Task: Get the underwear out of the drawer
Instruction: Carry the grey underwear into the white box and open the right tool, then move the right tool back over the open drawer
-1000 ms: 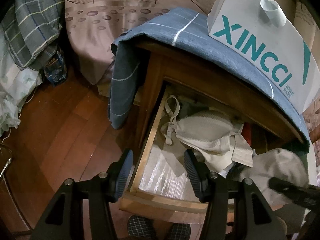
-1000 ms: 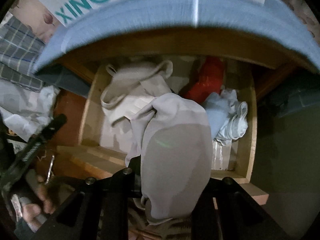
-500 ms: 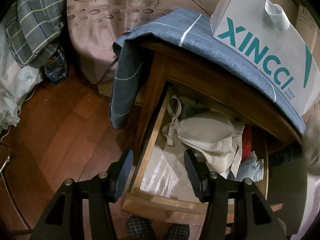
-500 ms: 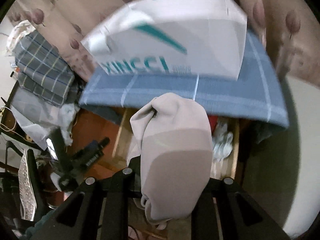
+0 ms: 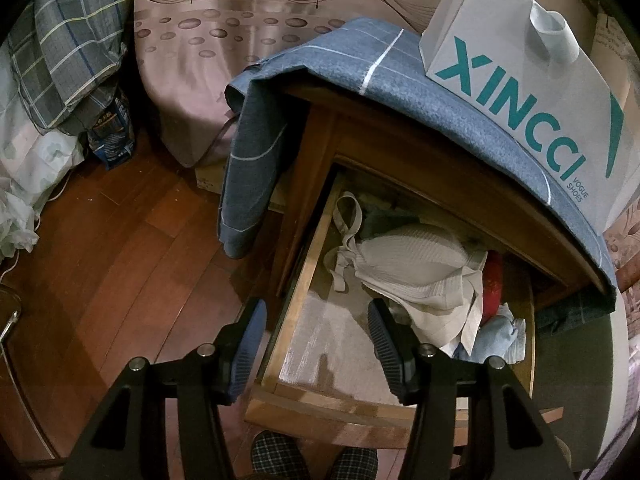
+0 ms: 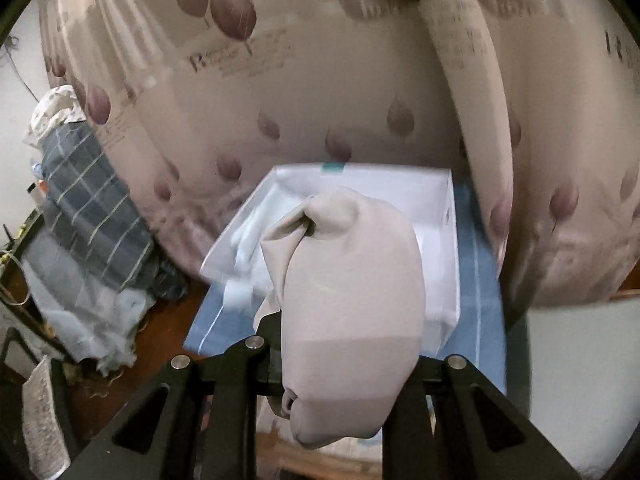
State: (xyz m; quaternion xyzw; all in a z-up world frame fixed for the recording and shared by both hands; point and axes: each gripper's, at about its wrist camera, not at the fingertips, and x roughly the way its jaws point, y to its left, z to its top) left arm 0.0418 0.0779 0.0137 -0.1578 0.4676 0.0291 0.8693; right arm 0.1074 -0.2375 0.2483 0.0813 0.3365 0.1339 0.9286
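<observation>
Your right claw (image 6: 344, 364) is clenched on a piece of beige underwear (image 6: 352, 304), which drapes forward over the fingers and hides them; it fills the lower centre of the right wrist view. Behind the garment, at mid-frame, sits the white shoe box (image 6: 436, 216) on a blue checked cloth (image 6: 476, 308), and a leaf-patterned curtain (image 6: 320, 92) takes up the whole upper half. A plaid bundle (image 6: 92, 216) lies at the left edge. This view is somewhat blurred.

Your left claw (image 5: 316, 344) stands released, its two ribbed pads apart with nothing between them, at the lower centre of the left wrist view. One pad (image 5: 248, 344) shows over the wooden floor (image 5: 100, 280), just left of the drawer's side wall; the other (image 5: 384, 344) shows over the drawer's pale lining.

The open drawer (image 5: 296, 304) runs from the lower centre toward the right of that frame, under the wooden nightstand (image 5: 400, 160). Inside it lie a white ribbed bra (image 5: 420, 264) with its straps curled toward the upper left corner, a red item (image 5: 494, 284) just right of it, and a pale blue cloth (image 5: 500, 332) at the lower right. The blue cloth covers the tabletop and hangs down its left side, with the box marked XINCCI at the upper right. Checked slippers (image 5: 312, 460) show at the bottom edge.
</observation>
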